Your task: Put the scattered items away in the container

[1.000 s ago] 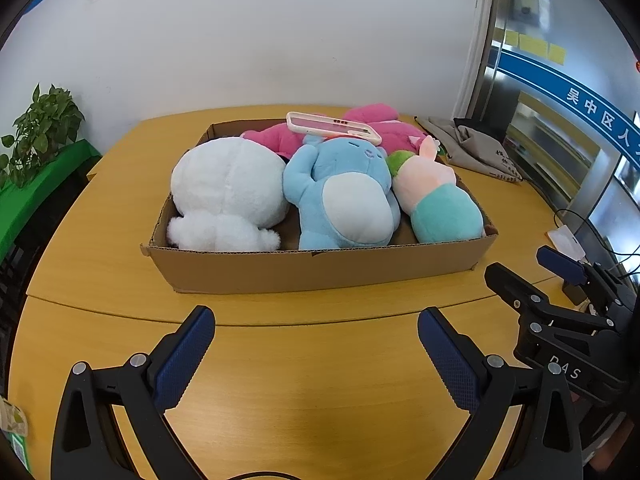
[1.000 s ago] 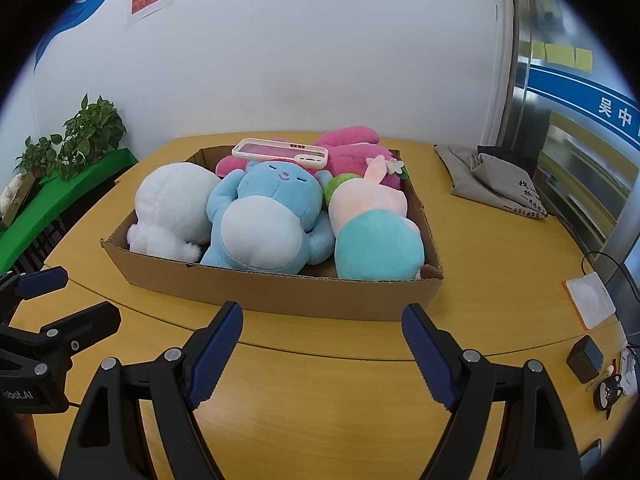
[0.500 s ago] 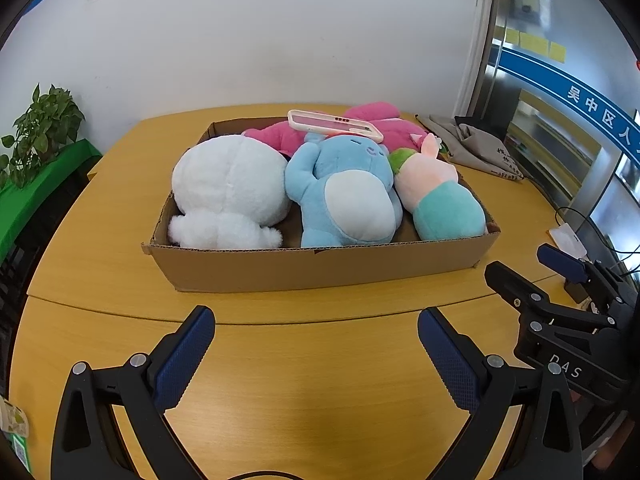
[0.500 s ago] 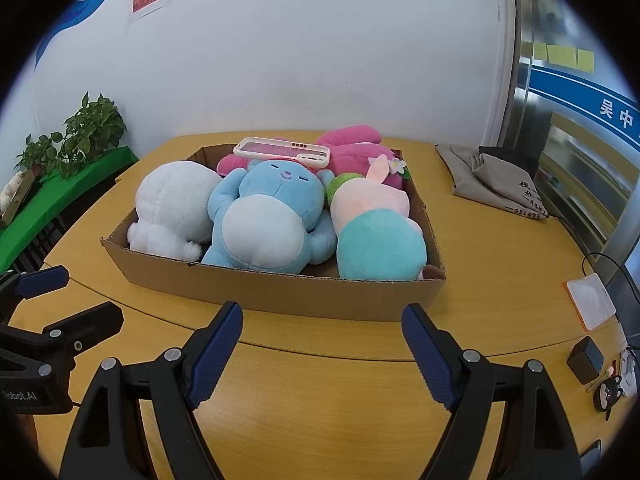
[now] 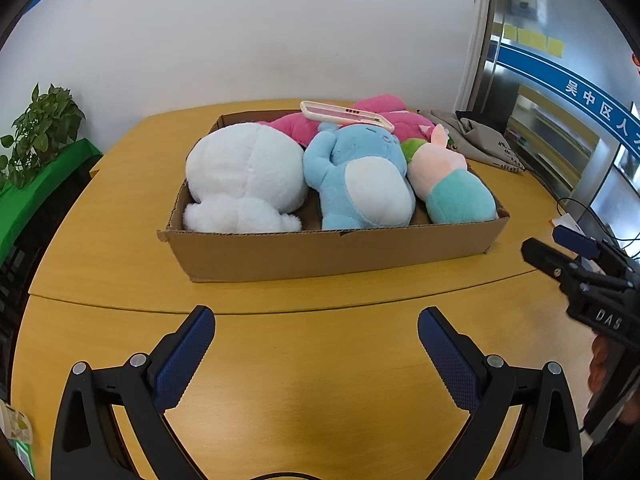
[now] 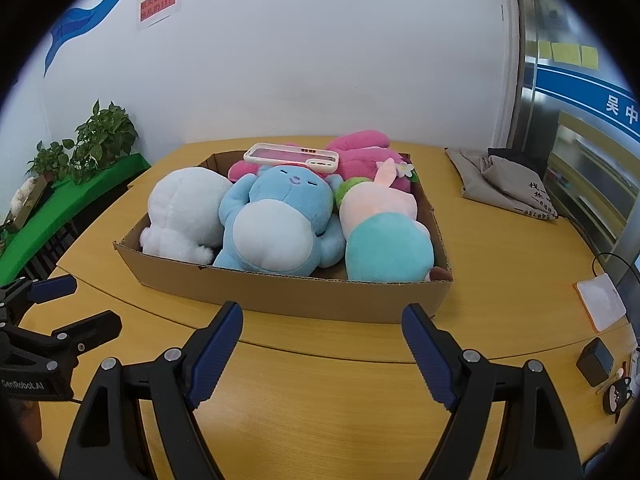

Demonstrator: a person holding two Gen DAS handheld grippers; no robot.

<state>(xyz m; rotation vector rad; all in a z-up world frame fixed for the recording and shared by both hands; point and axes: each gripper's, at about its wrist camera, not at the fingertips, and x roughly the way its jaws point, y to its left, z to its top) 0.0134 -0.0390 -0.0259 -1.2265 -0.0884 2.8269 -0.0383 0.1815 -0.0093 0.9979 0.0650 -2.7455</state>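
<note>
White "DAS" lettering on right gripper [image 5: 576, 256]; "GenRobot.AI" on left gripper [image 6: 76, 304].

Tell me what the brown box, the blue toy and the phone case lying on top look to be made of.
Shallow brown box: corrugated cardboard, matte; fluting shows along its cut rim.
Blue stuffed animal: soft plush fabric, short fuzzy pile, apparently stuffed, with a paler belly patch.
Pink phone case with a cream rim: probably flexible plastic or silicone with a smooth, slightly glossy look; which one can't be told.
</note>
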